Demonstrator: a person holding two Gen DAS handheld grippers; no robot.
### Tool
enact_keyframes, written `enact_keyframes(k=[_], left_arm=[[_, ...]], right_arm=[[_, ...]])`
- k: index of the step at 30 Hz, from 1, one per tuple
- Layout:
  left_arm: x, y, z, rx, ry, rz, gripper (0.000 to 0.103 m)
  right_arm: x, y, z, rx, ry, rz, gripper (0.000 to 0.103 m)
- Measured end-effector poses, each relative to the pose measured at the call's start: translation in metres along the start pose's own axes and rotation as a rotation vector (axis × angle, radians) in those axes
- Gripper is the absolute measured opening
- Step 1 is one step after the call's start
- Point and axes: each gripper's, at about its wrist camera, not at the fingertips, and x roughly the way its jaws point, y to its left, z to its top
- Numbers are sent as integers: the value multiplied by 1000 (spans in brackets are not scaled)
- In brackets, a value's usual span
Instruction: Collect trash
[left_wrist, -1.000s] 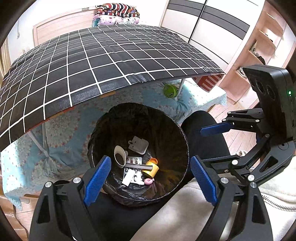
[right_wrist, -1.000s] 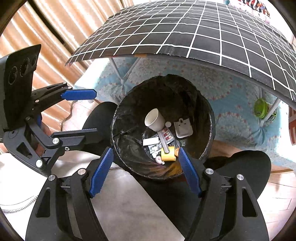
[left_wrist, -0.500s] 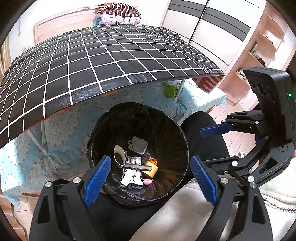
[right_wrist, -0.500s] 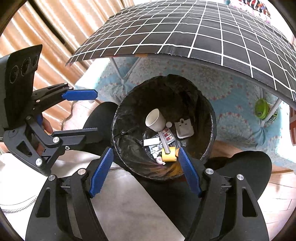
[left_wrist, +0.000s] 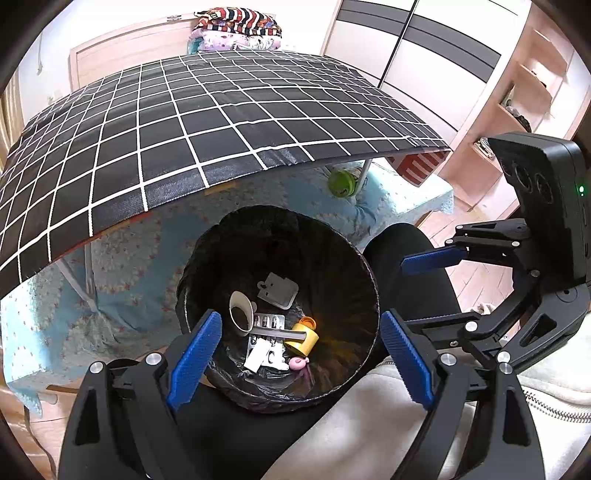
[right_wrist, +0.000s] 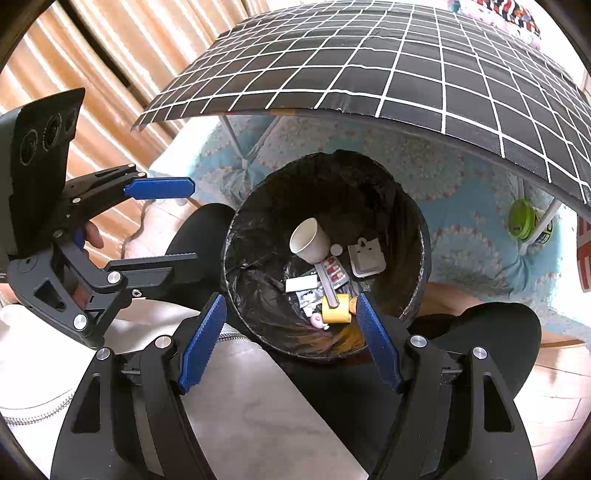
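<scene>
Left wrist view: a bedroom, with a checked desk (left_wrist: 192, 122) bare above a black-lined bin (left_wrist: 354, 258) that stands between the person's knees. Nothing has changed over the last second. The left claw (left_wrist: 299, 354) hangs spread and empty over the rim. In the bin lie a cup (left_wrist: 240, 314), a yellow bottle (left_wrist: 301, 338), blister packs and cards, so collection looks finished.

Right wrist view: the right claw (right_wrist: 290, 341) is spread too, holding nothing, just as still. A green lid-like thing (right_wrist: 521, 219) sits by a desk leg; probably not trash, though it is small here.
</scene>
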Motion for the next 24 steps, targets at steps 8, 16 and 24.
enact_keyframes(k=[8, 16, 24], left_arm=[[0, 0, 0, 0, -5, -7, 85], [1, 1, -1, -8, -9, -8, 85], [0, 0, -1, -5, -9, -6, 85]], right_arm=[[-1, 0, 0, -2, -1, 0, 72], [0, 0, 1, 1, 0, 4, 72], [0, 0, 1, 0, 0, 9, 72]])
